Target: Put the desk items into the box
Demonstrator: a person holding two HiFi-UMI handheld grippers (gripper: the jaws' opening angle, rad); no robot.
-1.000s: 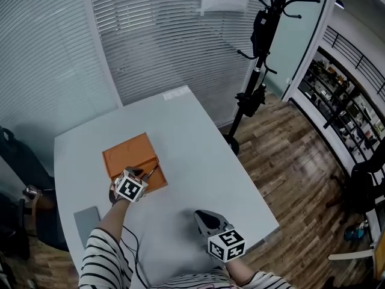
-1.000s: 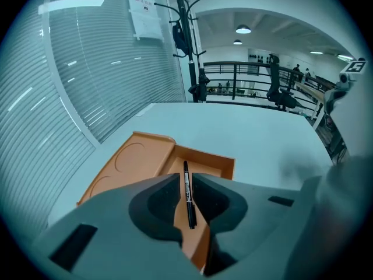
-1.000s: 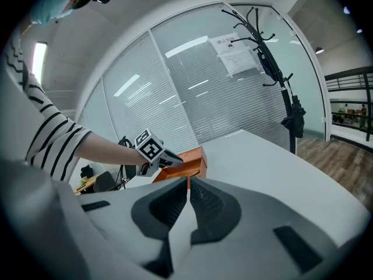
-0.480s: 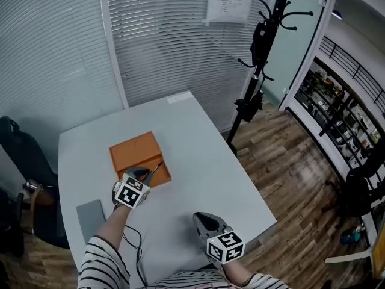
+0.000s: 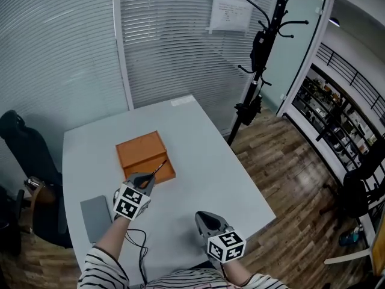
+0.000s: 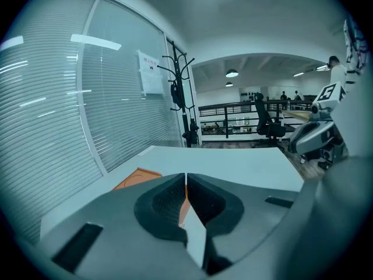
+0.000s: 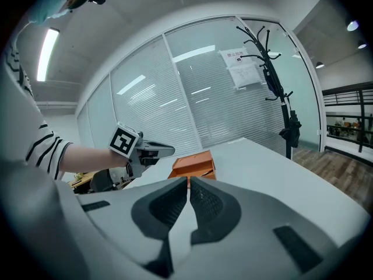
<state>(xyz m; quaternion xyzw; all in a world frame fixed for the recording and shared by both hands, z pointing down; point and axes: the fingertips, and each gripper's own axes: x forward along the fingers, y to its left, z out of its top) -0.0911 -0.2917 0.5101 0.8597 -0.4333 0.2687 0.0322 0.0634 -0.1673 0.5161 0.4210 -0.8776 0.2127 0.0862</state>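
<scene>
The orange box [image 5: 141, 151] sits on the desk [image 5: 204, 161], with a thin pen [image 5: 160, 167] slanting over its near right corner. The left gripper [image 5: 144, 179] hangs just beside it, fingers clenched on nothing. The right gripper [image 5: 203, 218], near the desk's edge, is likewise clenched and empty.

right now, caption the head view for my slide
Left claw poised just short of the orange box on a white desk, right claw idle nearer the person.

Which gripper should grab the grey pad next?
Probably left: the left gripper hangs nearer the grey pad, on the same side; the right gripper is farther off, and both are shut.
</scene>
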